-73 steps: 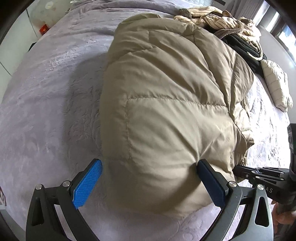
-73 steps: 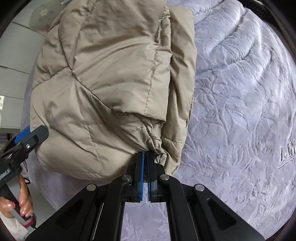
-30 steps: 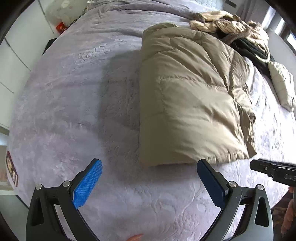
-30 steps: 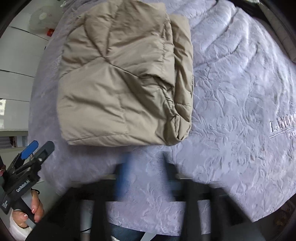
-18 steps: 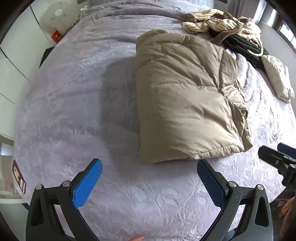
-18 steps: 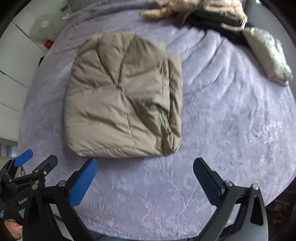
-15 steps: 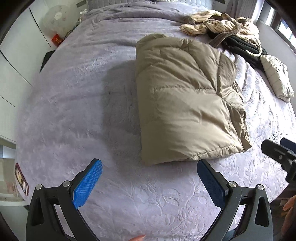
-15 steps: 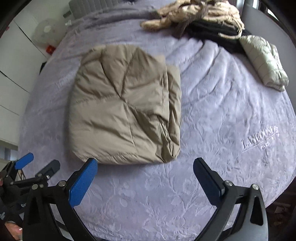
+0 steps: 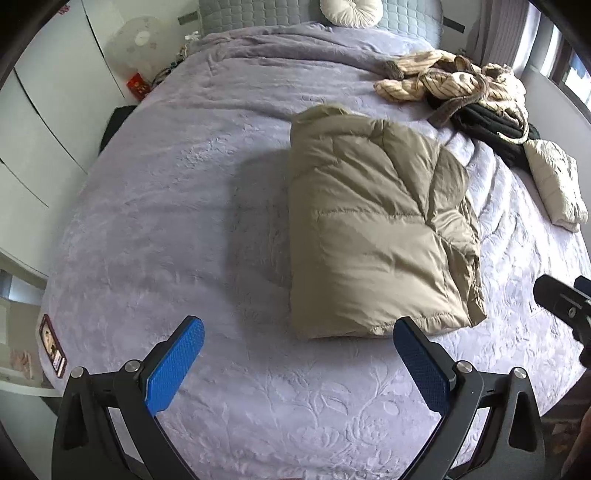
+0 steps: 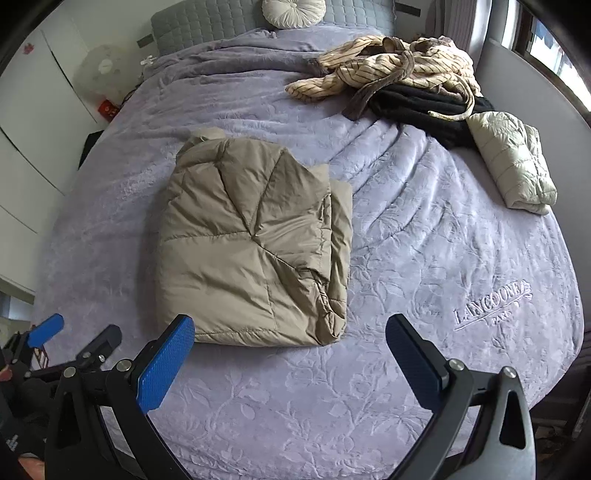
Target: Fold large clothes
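On the lavender bedspread [image 10: 424, 258]: one folded tan puffer jacket [image 10: 251, 251], left hand-held gripper [image 9: 295, 365] and right hand-held gripper [image 10: 291, 358] both spread wide, empty, above it; trapped air may spring the fold open.

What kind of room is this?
A bedroom, most likely: a wide bed with a padded headboard, a round cushion against it, and a folded tan jacket on top.
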